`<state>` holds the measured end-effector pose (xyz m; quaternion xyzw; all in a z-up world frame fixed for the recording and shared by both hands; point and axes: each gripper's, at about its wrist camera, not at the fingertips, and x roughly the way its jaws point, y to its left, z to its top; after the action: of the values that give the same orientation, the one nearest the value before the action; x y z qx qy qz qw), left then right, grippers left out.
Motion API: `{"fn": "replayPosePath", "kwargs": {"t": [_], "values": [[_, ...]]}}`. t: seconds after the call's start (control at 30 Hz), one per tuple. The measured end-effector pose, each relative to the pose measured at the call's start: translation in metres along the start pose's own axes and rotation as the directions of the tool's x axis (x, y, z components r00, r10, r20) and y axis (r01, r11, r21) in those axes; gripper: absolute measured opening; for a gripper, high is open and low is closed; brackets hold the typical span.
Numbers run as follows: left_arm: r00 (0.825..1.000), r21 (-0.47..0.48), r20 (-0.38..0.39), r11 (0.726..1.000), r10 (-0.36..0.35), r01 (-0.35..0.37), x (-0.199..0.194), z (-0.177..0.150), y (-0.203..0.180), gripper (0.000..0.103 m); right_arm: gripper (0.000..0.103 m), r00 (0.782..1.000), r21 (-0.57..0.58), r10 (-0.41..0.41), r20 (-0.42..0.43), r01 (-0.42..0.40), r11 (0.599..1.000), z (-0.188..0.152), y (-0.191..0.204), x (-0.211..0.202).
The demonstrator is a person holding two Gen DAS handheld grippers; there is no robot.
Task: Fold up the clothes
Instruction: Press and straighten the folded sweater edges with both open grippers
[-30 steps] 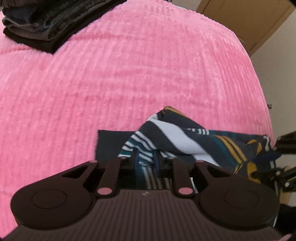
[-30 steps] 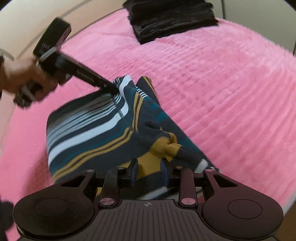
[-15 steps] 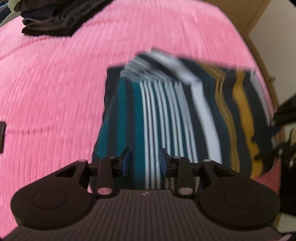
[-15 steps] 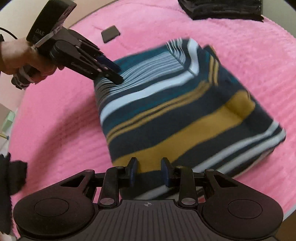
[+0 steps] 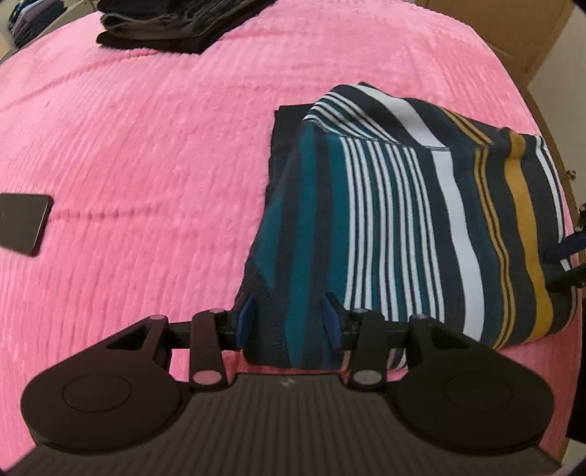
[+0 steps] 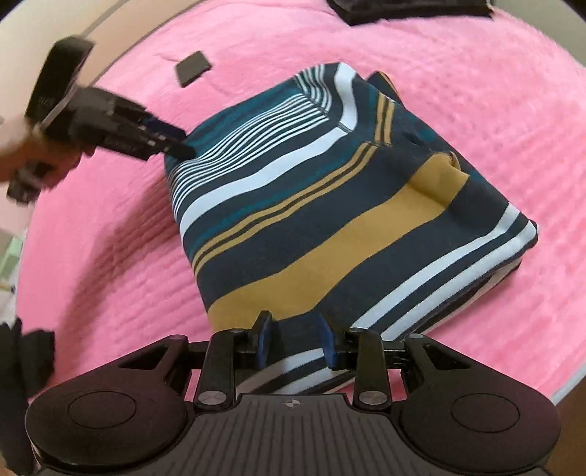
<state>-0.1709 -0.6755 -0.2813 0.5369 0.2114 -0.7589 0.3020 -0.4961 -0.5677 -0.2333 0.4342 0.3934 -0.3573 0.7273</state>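
Striped navy-teal-mustard garment (image 6: 329, 205) folded rectangular on pink bedspread (image 6: 476, 110).

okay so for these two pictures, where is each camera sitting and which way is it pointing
Left wrist view: sits on the left gripper, looks steeply down at the near edge of the folded striped shirt on the pink blanket; its own open fingers show, the shirt edge between them.
Right wrist view: sits on the right gripper, looks down across the same shirt from another edge; its own fingers show, plus the blurred left gripper and the hand holding it.
Both share: the shirt, the blanket, a dark stack of clothes, a small black flat thing.
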Motion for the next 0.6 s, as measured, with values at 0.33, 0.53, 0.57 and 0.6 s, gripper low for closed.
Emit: {"fn": "replayPosePath", "kwargs": {"t": [0.33, 0.53, 0.57, 0.6], "values": [[0.999, 0.081, 0.032, 0.996, -0.031, 0.028, -0.011, 0.026, -0.040, 0.033, 0.043, 0.977, 0.139, -0.189, 0.099, 0.174, 0.975, 0.033, -0.051, -0.031], [0.999, 0.086, -0.013, 0.996, -0.038, 0.039, 0.026, 0.037, -0.060, 0.035, 0.044, 0.992, 0.159, -0.126, 0.026, 0.120, 0.980, 0.041, -0.086, -0.024], [0.999, 0.066, -0.014, 0.997, -0.036, 0.037, 0.023, 0.037, -0.059, 0.035, 0.051, 0.991, 0.129, -0.130, 0.027, 0.125, 0.984, 0.041, -0.080, -0.029], [0.999, 0.047, -0.017, 0.998, -0.035, 0.035, 0.020, 0.037, -0.059, 0.035, 0.076, 0.991, 0.098, -0.134, 0.028, 0.131, 0.987, 0.041, -0.074, -0.035]]}}
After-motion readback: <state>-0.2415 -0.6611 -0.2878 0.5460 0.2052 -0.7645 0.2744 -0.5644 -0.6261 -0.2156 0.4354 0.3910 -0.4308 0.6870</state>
